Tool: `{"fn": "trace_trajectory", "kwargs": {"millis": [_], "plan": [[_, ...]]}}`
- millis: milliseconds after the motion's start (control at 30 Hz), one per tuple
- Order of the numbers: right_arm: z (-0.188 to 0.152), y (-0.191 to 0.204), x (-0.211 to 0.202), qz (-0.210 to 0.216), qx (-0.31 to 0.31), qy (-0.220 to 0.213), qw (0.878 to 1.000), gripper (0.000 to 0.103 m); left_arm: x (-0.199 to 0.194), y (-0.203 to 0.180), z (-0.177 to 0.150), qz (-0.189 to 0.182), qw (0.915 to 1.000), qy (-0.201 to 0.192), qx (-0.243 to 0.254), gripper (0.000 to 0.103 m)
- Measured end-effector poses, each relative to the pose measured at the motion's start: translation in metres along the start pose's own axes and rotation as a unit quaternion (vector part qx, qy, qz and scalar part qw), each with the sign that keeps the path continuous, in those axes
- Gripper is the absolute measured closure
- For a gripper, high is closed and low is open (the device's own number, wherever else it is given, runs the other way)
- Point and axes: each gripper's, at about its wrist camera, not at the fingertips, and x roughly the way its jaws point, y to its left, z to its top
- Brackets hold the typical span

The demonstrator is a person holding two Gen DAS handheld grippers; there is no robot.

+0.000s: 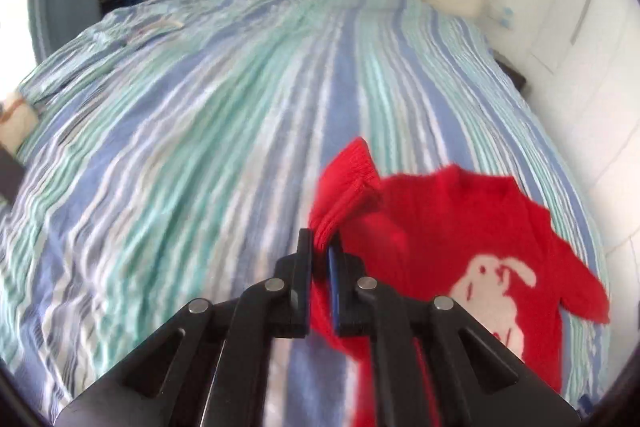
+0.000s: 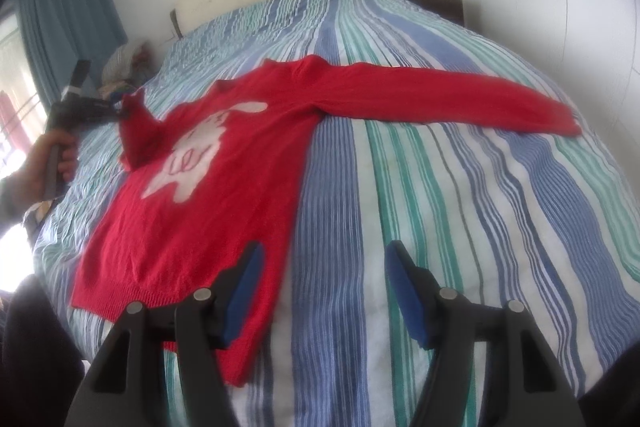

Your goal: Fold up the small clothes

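Left gripper [image 1: 321, 251] clamped on red knit sweater's [image 2: 224, 163] cuff, lifted to fold it inward; right gripper [image 2: 324, 291] released, hovering w/ hem just left.

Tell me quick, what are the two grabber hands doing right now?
Left gripper: shut on the red sweater's sleeve, lifting it off the bed.
Right gripper: open, holding nothing, above the sweater's bottom edge.
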Motion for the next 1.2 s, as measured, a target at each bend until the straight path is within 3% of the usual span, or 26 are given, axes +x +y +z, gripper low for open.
{"fn": "trace_trajectory", "kwargs": {"millis": [133, 267, 433, 733, 1200], "plan": [[-0.001, -0.001, 0.006, 0.005, 0.006, 0.007, 1.0, 0.041, -0.02, 0.122, -0.011, 0.085, 0.989, -0.005, -0.121, 0.098], [-0.003, 0.003, 0.01, 0.003, 0.0, 0.013, 1.0, 0.041, -0.016, 0.176, -0.051, 0.083, 0.9803, 0.008, -0.179, 0.098], [-0.007, 0.014, 0.015, -0.009, -0.027, 0.023, 0.999, 0.041, 0.006, 0.191, -0.08, 0.066, 0.9766, 0.035, -0.202, 0.098], [-0.013, 0.02, 0.022, -0.024, -0.052, 0.037, 0.998, 0.041, 0.018, 0.224, -0.117, 0.05, 0.9635, 0.028, -0.262, 0.1], [-0.016, 0.018, 0.026, -0.029, -0.051, 0.048, 0.997, 0.041, 0.021, 0.227, -0.124, 0.051, 0.9655, 0.018, -0.255, 0.096]]}}
